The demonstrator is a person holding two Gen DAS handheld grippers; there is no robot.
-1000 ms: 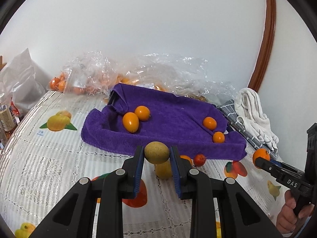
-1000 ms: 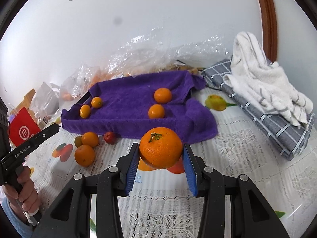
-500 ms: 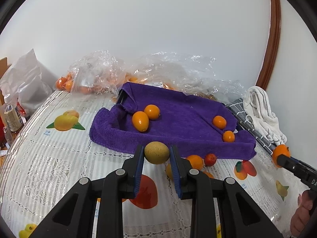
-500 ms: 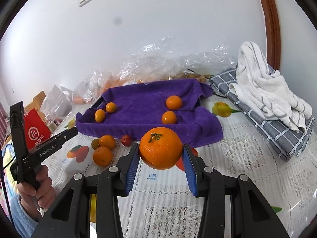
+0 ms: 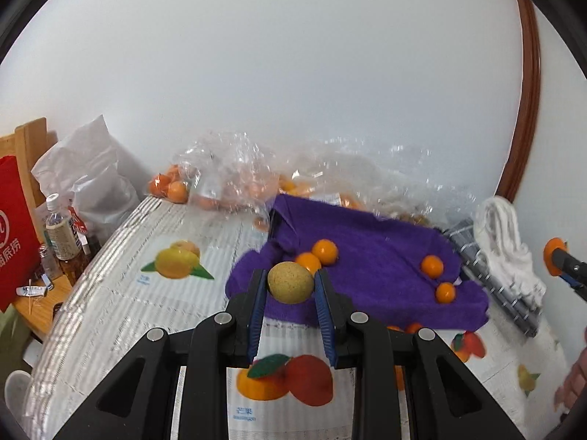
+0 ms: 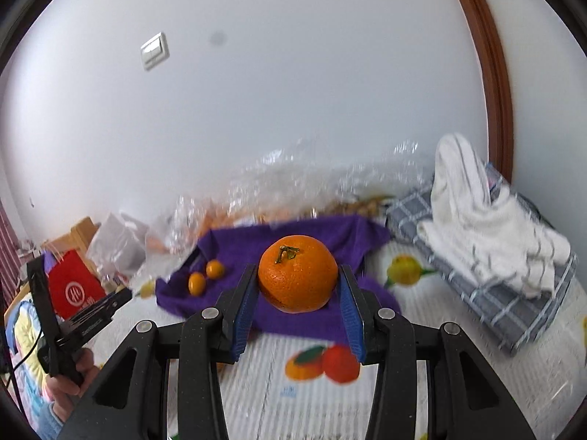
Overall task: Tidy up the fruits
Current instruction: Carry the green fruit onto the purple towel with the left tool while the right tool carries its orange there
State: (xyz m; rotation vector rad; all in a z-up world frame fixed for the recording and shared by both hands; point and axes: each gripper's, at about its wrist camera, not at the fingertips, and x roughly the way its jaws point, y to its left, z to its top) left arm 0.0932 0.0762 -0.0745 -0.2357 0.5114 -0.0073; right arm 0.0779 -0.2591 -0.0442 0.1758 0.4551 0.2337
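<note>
Lifted higher and drawn back from the rumpled purple towel (image 5: 374, 253) since a second ago. Left gripper (image 5: 290, 286) clamps a speckled yellow-green fruit (image 5: 290, 281); right gripper (image 6: 298, 286) clamps a big stemmed orange (image 6: 298, 273). Carrying step, likely; next, lowering both onto the towel beside the small oranges (image 5: 324, 251).

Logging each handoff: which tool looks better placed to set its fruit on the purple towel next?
Probably left: the left tool holds its yellow-green fruit over the purple towel near two small oranges.

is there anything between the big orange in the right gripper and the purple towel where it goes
Nothing visible blocks it. The big orange is clamped in the right gripper, lifted, with the purple towel directly ahead; two small oranges lie on its left part.
</note>
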